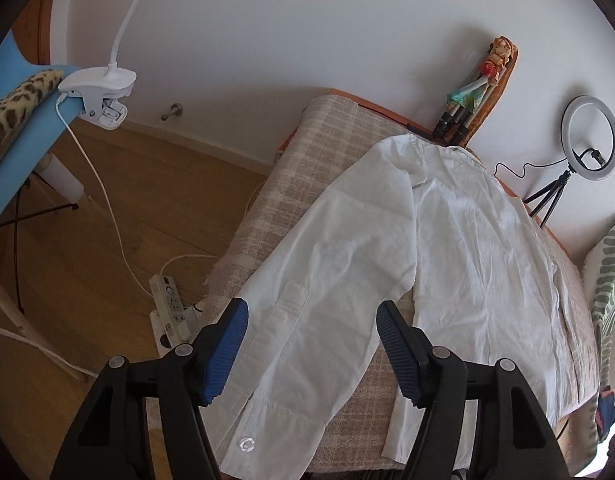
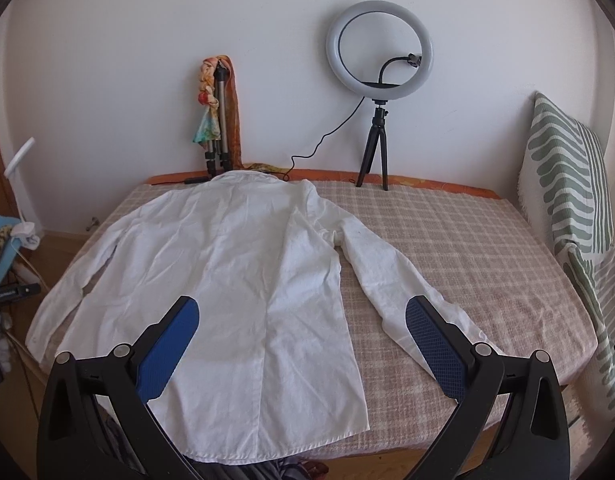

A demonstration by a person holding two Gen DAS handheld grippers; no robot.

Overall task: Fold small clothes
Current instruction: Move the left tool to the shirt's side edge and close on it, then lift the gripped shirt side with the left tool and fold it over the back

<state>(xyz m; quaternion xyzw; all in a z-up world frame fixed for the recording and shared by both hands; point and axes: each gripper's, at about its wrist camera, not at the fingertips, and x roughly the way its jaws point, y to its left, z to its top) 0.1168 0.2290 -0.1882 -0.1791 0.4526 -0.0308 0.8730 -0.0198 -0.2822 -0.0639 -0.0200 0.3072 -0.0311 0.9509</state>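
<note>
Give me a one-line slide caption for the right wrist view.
Open right tool hovers above white shirt spread back-up on checked blanket, ring light behind.

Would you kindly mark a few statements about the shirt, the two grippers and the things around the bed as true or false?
1. The white shirt lies spread out flat on the checked cover. True.
2. The right gripper is shut on a sleeve. False: its jaws stand wide open and hold nothing.
3. The left gripper is open, with the shirt's left sleeve showing between its fingers. True.
4. The ring light lies flat on the floor. False: it stands upright on a small tripod at the far edge of the bed, by the wall.
5. Both sleeves are already folded across the back of the shirt. False: each sleeve lies out to its own side.
</note>
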